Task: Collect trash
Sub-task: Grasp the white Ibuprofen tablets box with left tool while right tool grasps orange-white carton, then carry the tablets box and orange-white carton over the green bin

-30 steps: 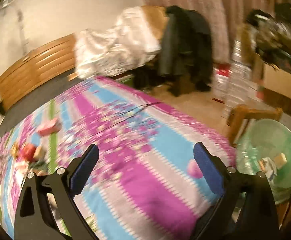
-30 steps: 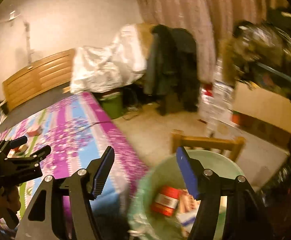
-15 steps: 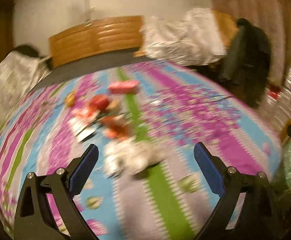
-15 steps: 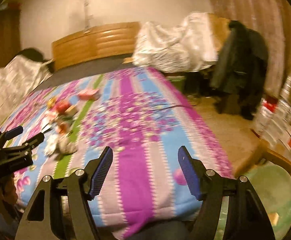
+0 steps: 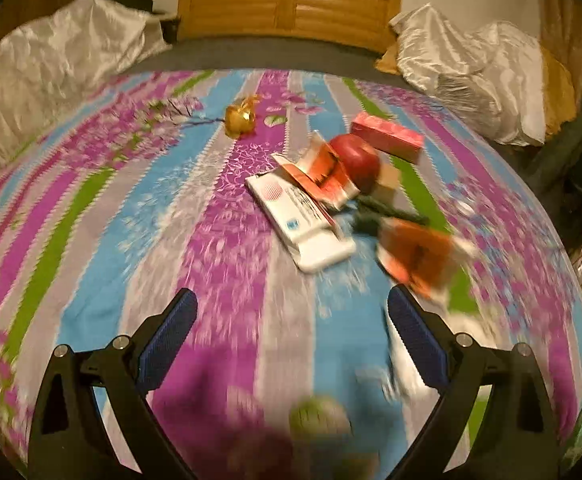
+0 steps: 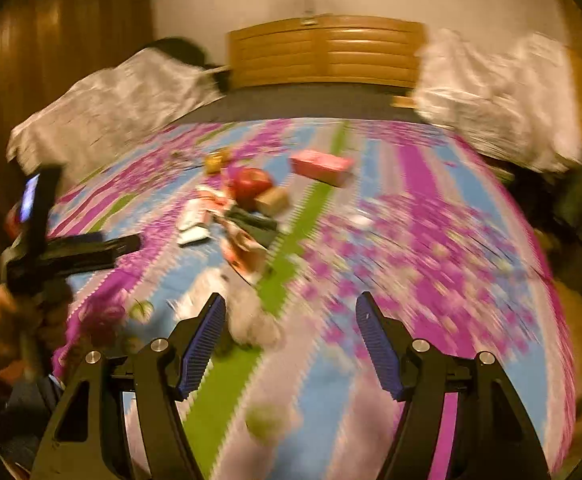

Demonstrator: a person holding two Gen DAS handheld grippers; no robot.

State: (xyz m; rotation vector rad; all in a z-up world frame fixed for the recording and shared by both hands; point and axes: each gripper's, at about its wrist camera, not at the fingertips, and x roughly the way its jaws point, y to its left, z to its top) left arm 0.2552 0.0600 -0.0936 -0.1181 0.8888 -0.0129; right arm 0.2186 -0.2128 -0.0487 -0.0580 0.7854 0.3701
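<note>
Both hand-held grippers, left (image 5: 291, 320) and right (image 6: 290, 322), hang wide open and empty over the striped purple-blue bed (image 5: 103, 216). Nearest the red apple (image 5: 357, 158), the crumpled orange-white paper wrapper (image 5: 421, 258) looks light and soft; pinch a raised fold.

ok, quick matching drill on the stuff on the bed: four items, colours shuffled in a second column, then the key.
Items:
1. apple
2. box
3. foil wrapper
4. flat carton

Colours:
A. gold
B. white
C. dark red
D. pink

Pairs: 1-C, 2-D, 3-A, 4-B
</note>
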